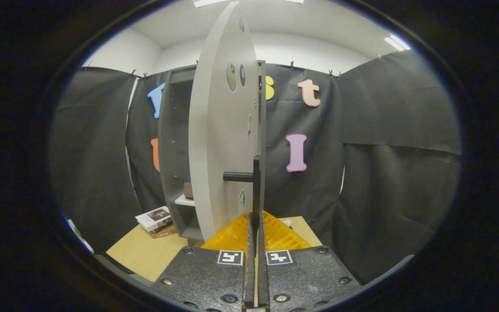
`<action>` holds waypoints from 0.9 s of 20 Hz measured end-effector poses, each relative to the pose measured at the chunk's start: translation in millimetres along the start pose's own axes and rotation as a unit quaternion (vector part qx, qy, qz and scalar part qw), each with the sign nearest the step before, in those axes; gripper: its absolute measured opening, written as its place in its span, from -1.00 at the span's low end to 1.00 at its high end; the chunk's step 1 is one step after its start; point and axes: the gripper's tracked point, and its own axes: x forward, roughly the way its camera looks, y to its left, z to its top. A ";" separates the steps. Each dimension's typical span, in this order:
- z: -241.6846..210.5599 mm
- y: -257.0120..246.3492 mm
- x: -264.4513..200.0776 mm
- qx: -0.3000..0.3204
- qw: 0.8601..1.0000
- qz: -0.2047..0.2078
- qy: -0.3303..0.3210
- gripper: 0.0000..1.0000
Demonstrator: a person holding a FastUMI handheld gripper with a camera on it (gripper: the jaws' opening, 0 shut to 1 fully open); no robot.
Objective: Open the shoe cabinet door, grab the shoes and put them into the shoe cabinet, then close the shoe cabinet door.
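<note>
The grey shoe cabinet [173, 143] stands on the wooden table [145, 255] just ahead of me. Its door [219, 143] is swung open and I see it nearly edge-on, with the cabinet's dark inside showing to its left. A black handle [256, 182] juts from the door, its vertical bar running down between my fingers. My gripper [256, 219] is shut on that bar, the two fingers almost together. A small brown thing [187, 190] sits on a white shelf [184, 200] inside; I cannot tell what it is.
A short stack of books [156, 219] lies on the table to the left of the cabinet's foot. A small pink object [287, 222] peeks out right of my fingers. Black cloth walls close in on both sides and behind.
</note>
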 end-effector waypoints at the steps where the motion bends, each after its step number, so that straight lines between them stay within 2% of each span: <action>1: -0.4 -5.8 1.7 -0.004 1.000 -0.001 0.001 -0.88; 5: 1.1 -40.9 5.8 0.002 1.000 -0.005 0.001 -0.88; 9: -3.6 -56.1 -3.5 0.041 0.999 0.019 0.008 -0.88; 11: -7.5 -56.8 -17.6 0.030 0.999 0.027 0.010 -0.88; 14: -8.5 -65.5 -49.5 0.020 1.000 0.000 -0.001 -0.88; 17: -27.2 -43.9 -83.2 0.013 1.000 0.007 0.012 -0.88; 18: -37.4 -33.2 -91.9 0.015 1.000 0.012 0.021 -0.76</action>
